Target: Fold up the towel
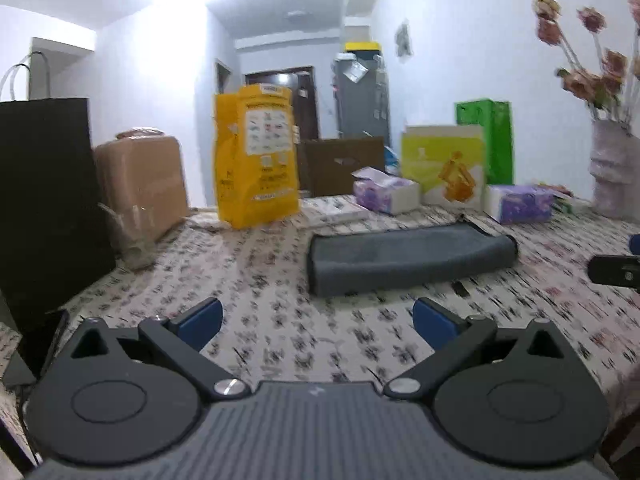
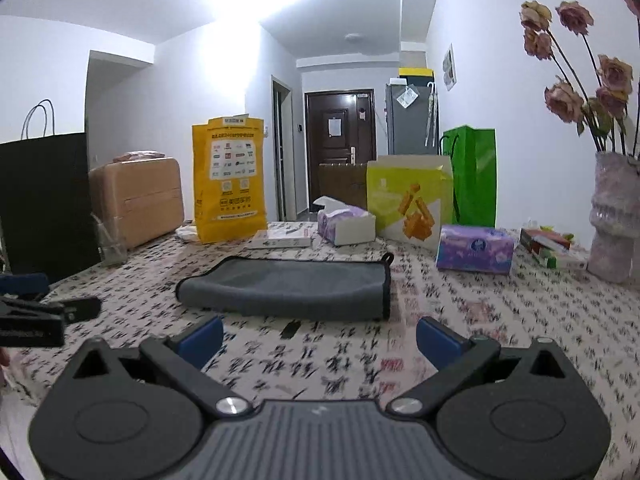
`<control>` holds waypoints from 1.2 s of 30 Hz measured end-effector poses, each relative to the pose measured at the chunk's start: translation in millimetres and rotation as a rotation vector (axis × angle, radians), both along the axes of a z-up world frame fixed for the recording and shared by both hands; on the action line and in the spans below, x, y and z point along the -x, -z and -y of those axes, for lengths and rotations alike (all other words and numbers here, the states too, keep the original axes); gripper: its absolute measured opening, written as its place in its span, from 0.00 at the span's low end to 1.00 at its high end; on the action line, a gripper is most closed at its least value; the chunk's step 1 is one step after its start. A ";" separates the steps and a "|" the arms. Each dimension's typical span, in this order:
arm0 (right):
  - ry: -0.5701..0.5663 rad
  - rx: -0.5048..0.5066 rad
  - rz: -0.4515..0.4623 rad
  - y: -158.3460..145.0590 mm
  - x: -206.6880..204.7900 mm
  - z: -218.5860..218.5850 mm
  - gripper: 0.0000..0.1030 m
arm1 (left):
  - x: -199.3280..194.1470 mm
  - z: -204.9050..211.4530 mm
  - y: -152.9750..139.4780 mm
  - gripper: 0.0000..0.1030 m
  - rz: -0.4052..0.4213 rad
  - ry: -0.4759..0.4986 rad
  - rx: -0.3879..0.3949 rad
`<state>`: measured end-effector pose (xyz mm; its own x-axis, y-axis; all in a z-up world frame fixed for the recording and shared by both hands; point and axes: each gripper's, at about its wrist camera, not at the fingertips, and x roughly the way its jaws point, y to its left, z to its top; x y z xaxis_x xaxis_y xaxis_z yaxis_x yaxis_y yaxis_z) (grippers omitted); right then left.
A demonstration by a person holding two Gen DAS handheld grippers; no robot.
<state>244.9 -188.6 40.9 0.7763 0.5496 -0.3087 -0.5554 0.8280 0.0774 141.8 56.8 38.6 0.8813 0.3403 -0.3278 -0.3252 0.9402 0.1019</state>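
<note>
Fingers [image 1: 200, 322] of the left gripper [image 1: 318, 320] and right gripper [image 2: 320, 338] stand spread, holding nothing, above the patterned table [image 2: 500, 320]. Just ahead lies the grey microfibre towel [image 2: 288, 286], already doubled into a flat band. Folding looks nearly done; another fold would need both near corners pinched.
</note>
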 end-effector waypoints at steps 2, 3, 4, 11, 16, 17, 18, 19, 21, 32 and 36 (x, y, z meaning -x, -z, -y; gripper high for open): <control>-0.013 -0.005 -0.011 2.9 7.8 -1.5 1.00 | 6.0 2.8 3.9 1.00 0.002 -0.010 -0.004; -0.016 -0.008 -0.012 4.1 11.8 -2.2 1.00 | 9.2 3.8 5.6 1.00 0.003 -0.014 -0.003; -0.022 -0.010 -0.012 5.3 16.1 -3.1 1.00 | 12.4 4.5 7.5 1.00 -0.003 -0.017 0.000; -0.057 0.025 0.026 6.0 45.8 -15.1 1.00 | 34.2 8.3 21.0 1.00 -0.053 -0.028 0.045; -0.062 0.077 0.077 10.1 73.1 -23.9 1.00 | 55.2 14.1 25.4 1.00 -0.052 -0.024 0.031; -0.069 0.066 0.075 12.6 79.0 -23.1 1.00 | 58.6 14.8 26.5 1.00 -0.060 -0.029 0.028; -0.073 0.057 0.067 15.2 83.4 -22.0 1.00 | 62.1 15.2 28.0 1.00 -0.071 -0.033 0.029; -0.069 0.049 0.052 18.3 88.5 -20.7 1.00 | 65.9 15.2 29.1 1.00 -0.079 -0.033 0.032; -0.048 0.033 0.022 23.4 96.3 -17.7 1.00 | 74.7 14.2 31.1 1.00 -0.081 -0.049 0.034; -0.017 -0.023 -0.081 35.3 128.6 7.5 1.00 | 106.4 25.3 41.2 1.00 -0.099 -0.025 0.033; 0.004 -0.056 -0.116 35.8 139.0 19.3 1.00 | 115.3 28.5 40.8 1.00 -0.101 -0.015 0.063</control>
